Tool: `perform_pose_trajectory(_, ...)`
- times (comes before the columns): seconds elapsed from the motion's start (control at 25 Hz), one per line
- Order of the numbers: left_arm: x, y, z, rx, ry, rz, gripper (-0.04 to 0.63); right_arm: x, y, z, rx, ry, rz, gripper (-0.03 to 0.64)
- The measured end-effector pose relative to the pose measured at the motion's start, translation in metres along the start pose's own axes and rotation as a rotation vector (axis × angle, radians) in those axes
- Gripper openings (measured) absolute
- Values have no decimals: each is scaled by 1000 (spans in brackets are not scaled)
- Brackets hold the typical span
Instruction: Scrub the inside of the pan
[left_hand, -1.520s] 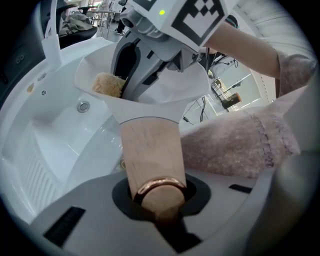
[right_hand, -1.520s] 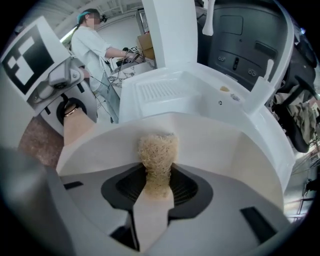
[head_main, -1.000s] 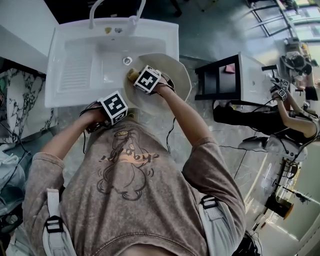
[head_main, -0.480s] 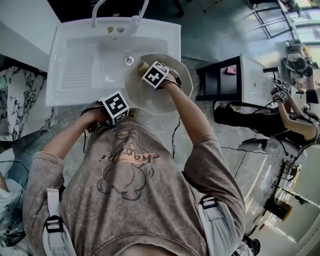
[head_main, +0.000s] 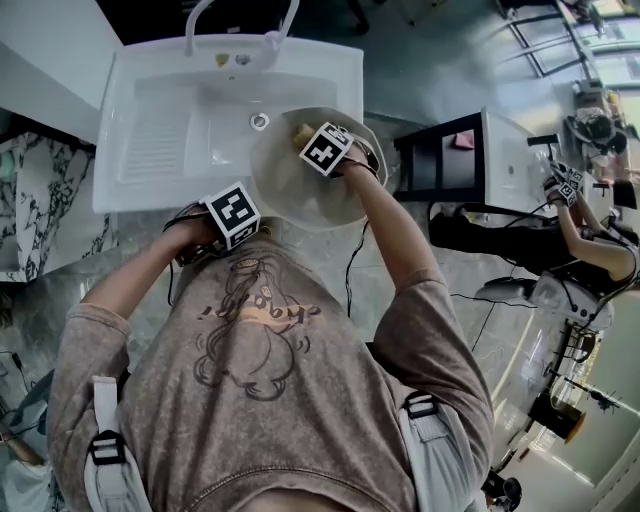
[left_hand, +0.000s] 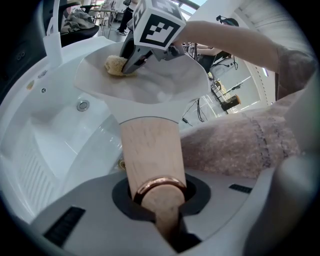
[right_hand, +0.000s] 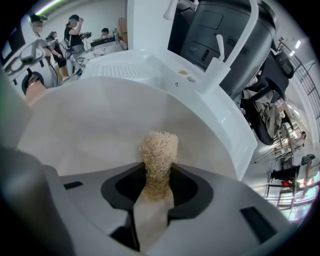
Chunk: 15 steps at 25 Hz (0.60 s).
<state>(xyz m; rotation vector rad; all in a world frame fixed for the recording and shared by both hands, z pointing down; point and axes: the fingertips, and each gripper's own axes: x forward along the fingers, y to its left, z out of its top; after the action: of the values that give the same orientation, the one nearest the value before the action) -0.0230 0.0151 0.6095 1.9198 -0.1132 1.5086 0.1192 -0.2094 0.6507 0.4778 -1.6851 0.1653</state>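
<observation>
Over white sink | left gripper clamps pan handle | right gripper pinches scrubber inside pan | grey floor

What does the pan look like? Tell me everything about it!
The pan is round, pale cream and smooth inside, with a light wooden handle that ends in a coppery ring. The left gripper clamps that handle end and holds the pan over the right side of the white sink. Inside it, the right gripper holds a yellowish mesh scrubber against its inner surface.
</observation>
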Motion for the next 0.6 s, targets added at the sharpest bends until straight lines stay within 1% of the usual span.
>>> perform_pose_trajectory(0.2, 1, -1, 0, 0, 1, 4, 58, 0, -3, -11, -29, 10, 22, 153)
perform_pose_trajectory(0.28, 2, -1, 0, -1, 0, 7, 58, -2, -4, -20, -30, 43, 26, 153)
perform_pose_trajectory(0.4, 1, 0, 0, -4, 2, 7, 58, -8, -6, -36, -58, 123, 18, 153)
perform_pose_trajectory(0.52, 0, -1, 0, -5, 3, 7, 58, -12, -4, -46, -94, 166, 28, 153)
perform_pose_trajectory(0.6, 0, -1, 0, -6, 1, 8, 58, -16, -3, -54, -93, 194, 39, 153)
